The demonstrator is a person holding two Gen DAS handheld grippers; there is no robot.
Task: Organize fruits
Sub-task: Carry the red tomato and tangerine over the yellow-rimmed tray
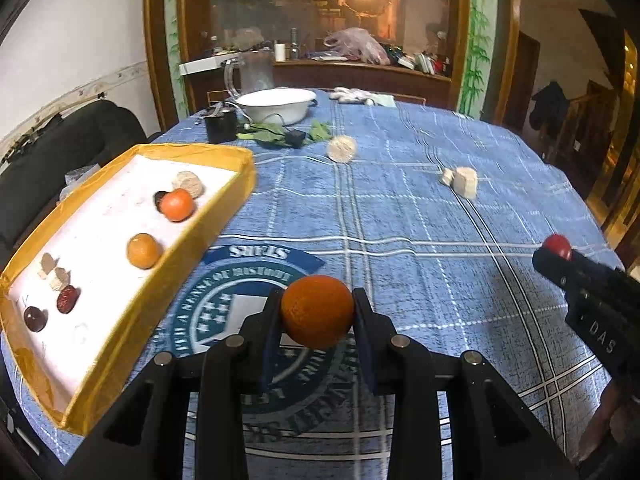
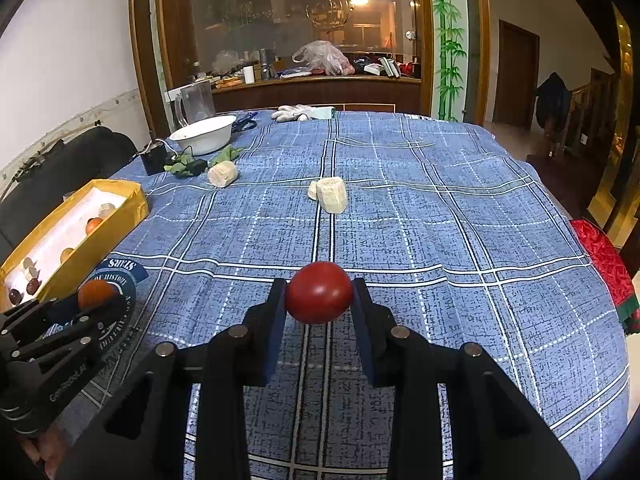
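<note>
On the tablecloth's round emblem (image 1: 240, 304) beside the yellow box (image 1: 224, 200) I read "STARS" and "A SENSE OF HISTORY", upside down. My right gripper (image 1: 554, 254) says "DAS"; my left gripper's (image 2: 96, 294) lettering is too blurred.

White wall (image 2: 72, 60), wood-framed glass partition (image 2: 280, 32) — dark door (image 2: 516, 76), warm lamp (image 2: 360, 1) glowing.

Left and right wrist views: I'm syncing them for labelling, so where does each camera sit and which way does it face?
Left wrist: on the left gripper, facing along the blue checked tablecloth toward the cabinet; its fingers clamp a round orange fruit.
Right wrist: on the right gripper, same heading; its fingers clamp a round red fruit.
Shared: yellow-rimmed tray, white enamel basin, each other's gripper.
</note>
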